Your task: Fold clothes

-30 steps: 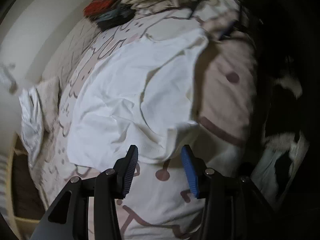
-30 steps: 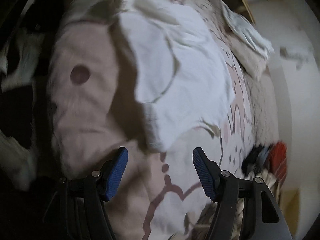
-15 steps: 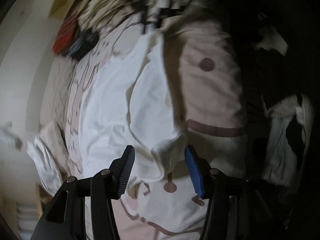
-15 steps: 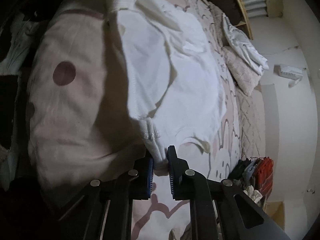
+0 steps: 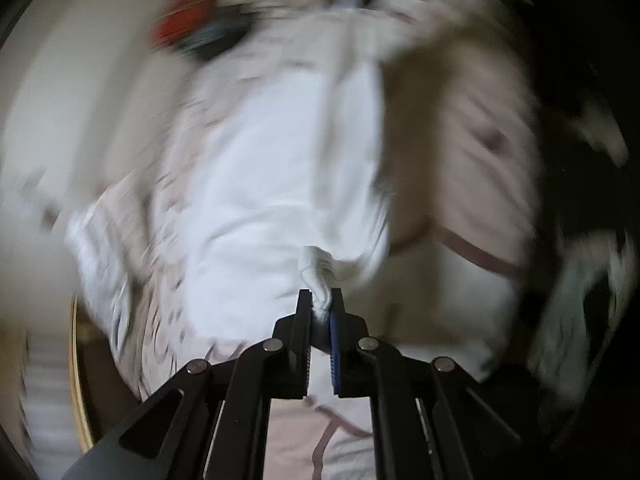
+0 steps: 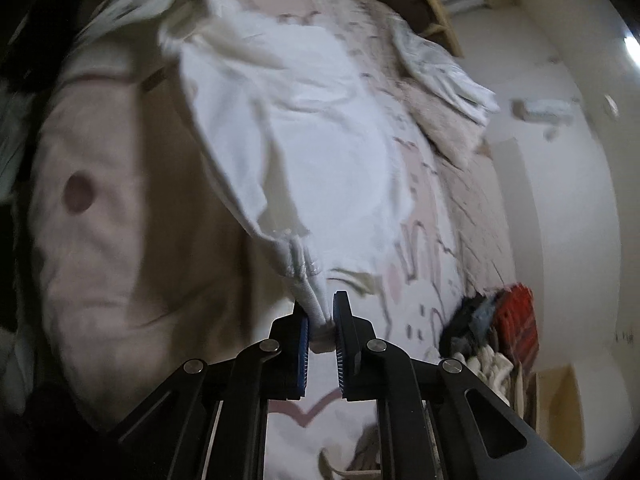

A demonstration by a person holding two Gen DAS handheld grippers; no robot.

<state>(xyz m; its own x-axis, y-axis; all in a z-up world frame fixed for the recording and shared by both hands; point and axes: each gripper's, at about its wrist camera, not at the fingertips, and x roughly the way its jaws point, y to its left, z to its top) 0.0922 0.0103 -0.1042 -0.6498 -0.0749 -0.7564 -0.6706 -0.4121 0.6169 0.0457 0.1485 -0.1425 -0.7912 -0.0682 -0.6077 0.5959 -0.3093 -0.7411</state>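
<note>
I am pinching the white shirt (image 5: pixel 280 184) in both grippers: left gripper (image 5: pixel 320 312) on one bunched corner, right gripper (image 6: pixel 320 320) on another. The shirt is stretching between them, lying over the pink bedding (image 6: pixel 112 240).

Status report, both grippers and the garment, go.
Left gripper shut on white garment. Right gripper shut on its other corner. Garment stretched over the bed. Nothing blocking.
</note>
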